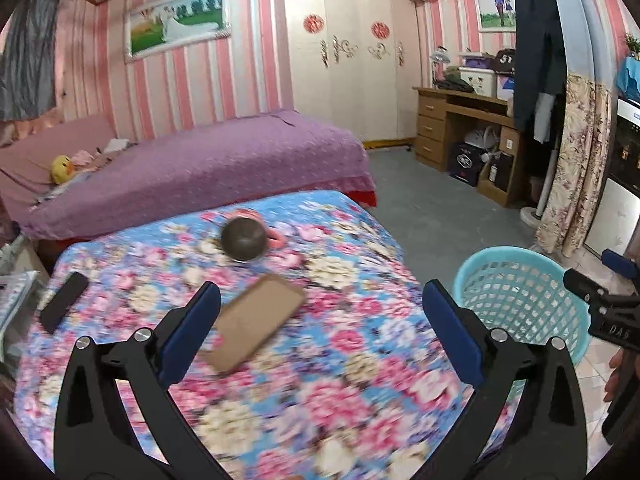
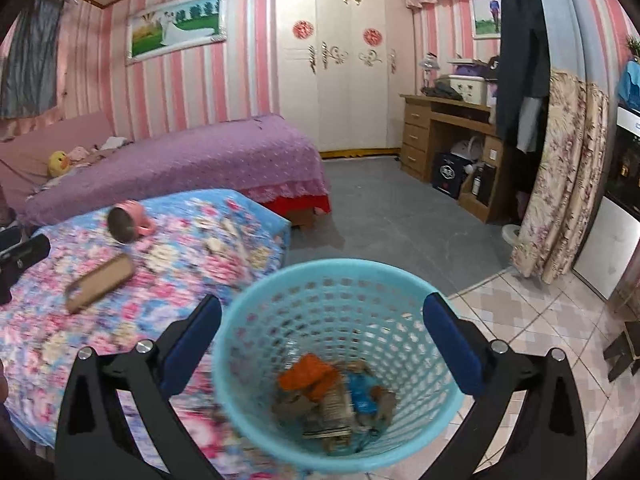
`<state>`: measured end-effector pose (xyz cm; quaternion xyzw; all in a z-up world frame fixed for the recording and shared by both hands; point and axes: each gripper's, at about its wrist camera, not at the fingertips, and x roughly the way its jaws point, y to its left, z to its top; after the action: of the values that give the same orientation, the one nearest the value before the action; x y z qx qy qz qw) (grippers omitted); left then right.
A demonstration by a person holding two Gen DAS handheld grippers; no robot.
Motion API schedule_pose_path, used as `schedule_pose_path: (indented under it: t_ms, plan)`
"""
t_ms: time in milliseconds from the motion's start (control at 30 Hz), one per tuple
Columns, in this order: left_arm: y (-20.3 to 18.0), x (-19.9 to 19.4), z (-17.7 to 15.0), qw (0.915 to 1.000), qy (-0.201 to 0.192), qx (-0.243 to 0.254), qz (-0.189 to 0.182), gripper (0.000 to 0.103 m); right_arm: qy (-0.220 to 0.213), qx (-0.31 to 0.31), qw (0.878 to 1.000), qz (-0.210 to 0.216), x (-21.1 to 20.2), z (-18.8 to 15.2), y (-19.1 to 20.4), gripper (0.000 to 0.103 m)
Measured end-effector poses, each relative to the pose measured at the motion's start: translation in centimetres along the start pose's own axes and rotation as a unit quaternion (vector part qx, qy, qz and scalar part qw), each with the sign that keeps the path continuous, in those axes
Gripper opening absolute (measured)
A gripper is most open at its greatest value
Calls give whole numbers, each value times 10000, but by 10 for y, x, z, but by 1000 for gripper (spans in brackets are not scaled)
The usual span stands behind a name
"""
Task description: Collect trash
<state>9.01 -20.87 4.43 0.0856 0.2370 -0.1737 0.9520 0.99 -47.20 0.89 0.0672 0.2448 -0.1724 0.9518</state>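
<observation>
Both claws spread apart, empty: left claw (image 1: 320,328) above floral table (image 1: 360,380), right claw (image 2: 322,340) over blue basket (image 2: 400,300) holding trash (image 2: 332,396) beside table edge. Open grey floor (image 2: 380,216) beyond. No legible writing.

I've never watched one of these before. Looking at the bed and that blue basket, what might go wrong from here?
1. The brown cardboard piece lies flat on the soft flowered blanket, so the open left gripper may pinch fabric along with it.
2. The pink mug lies tipped on its side just beyond the cardboard; a reach might nudge it into rolling.
3. The basket looks light, and the open right gripper hovers close above its rim, so a bump could tip out the trash.
</observation>
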Motion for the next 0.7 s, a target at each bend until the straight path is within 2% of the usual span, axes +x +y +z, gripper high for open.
schedule_pose_path:
  t_ms: [267, 500, 700]
  plan:
    - [47, -61, -16, 9984, -356, -206, 388, 98, -354, -172, 9988, 281, -47, 7, 53, 98]
    - [71, -87, -45, 9971, -326, -499, 480, 98, -611, -536, 9948, 614, -73, -5, 109, 98]
    - [90, -98, -66, 9948, -384, -716, 614, 98, -671, -686, 9918, 846, -81, -18, 138, 98]
